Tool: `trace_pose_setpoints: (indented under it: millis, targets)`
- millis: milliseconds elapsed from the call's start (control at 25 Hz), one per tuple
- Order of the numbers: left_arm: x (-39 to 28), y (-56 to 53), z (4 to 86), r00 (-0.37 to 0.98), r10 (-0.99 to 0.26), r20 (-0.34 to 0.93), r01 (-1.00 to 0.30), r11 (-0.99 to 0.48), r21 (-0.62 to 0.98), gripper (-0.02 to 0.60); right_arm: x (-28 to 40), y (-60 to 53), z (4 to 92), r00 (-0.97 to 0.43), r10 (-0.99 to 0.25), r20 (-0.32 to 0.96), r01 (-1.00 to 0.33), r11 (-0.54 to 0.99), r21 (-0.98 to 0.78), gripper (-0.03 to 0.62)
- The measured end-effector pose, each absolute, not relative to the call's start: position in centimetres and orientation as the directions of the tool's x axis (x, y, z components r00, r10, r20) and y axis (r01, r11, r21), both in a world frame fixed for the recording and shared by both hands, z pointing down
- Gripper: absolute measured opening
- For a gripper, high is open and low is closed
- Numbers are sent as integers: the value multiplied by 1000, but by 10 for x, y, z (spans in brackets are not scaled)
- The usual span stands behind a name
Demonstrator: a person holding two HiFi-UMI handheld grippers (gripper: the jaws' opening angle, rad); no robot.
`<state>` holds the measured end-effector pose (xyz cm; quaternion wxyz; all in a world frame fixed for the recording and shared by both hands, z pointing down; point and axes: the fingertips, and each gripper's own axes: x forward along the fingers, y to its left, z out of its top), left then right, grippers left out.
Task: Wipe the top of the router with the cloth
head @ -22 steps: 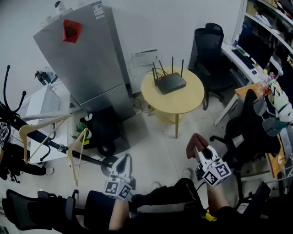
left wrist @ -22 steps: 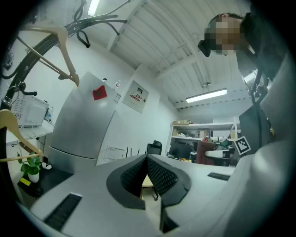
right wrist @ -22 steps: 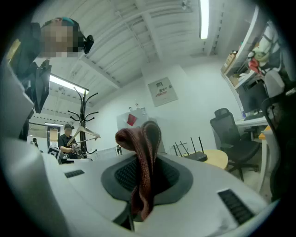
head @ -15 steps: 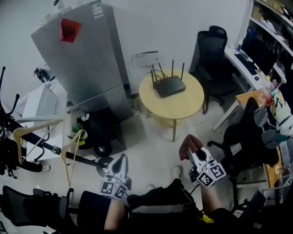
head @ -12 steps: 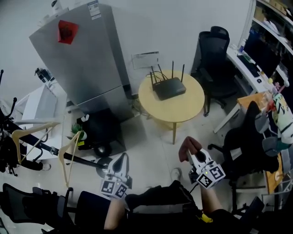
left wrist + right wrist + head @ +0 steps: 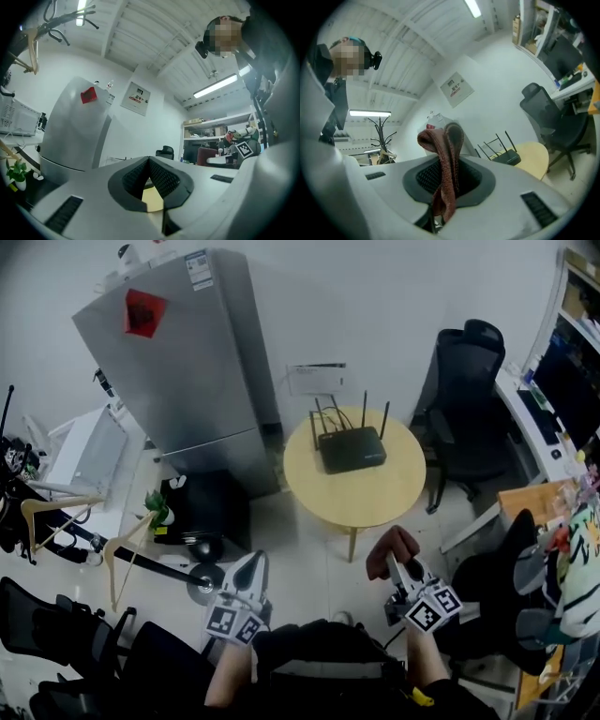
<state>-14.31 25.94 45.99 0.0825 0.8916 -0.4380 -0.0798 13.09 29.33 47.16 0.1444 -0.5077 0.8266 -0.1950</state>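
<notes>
Two hand-held grippers are held on the near side of the round tabletop (image 6: 361, 498), well apart from it and above the floor (image 6: 309, 531).

The left hand-held gripper (image 6: 249, 568) is found to the near left of the tabletop. Its jaws are closed tip to tip and nothing is gripped between them. In the left gripper view only a piece of the yellow tabletop is seen through the small gap under the tips.

The right hand-held gripper (image 6: 401, 570) is held in front of the near edge of the tabletop. Its jaws are closed on the cloth (image 6: 390, 548), a dark red knitted piece. The cloth is folded over and stands up above the jaw tips, and its lower end hangs down between the pads. The tabletop and the router are not touched by the cloth.

The router (image 6: 351, 448) is a flat black box with thin antennas raised along its far edge. It is placed on the far half of the tabletop, a little left of the middle, and some cables are seen just behind it.

A grey refrigerator (image 6: 187, 362) stands to the left of the tabletop, and a red sticker (image 6: 144, 312) is fixed on its upper door. A black office chair (image 6: 469, 381) is placed to the right of the tabletop, near the wall.
</notes>
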Motion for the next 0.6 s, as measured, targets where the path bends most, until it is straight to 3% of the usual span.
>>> trace_pose_setpoints:
  millis: [600]
  targets:
    - [-67,195,471,656,-755,-4,-736,-641,217,-6,195,243,495,-424,-905,-19,-786,379,-488,61]
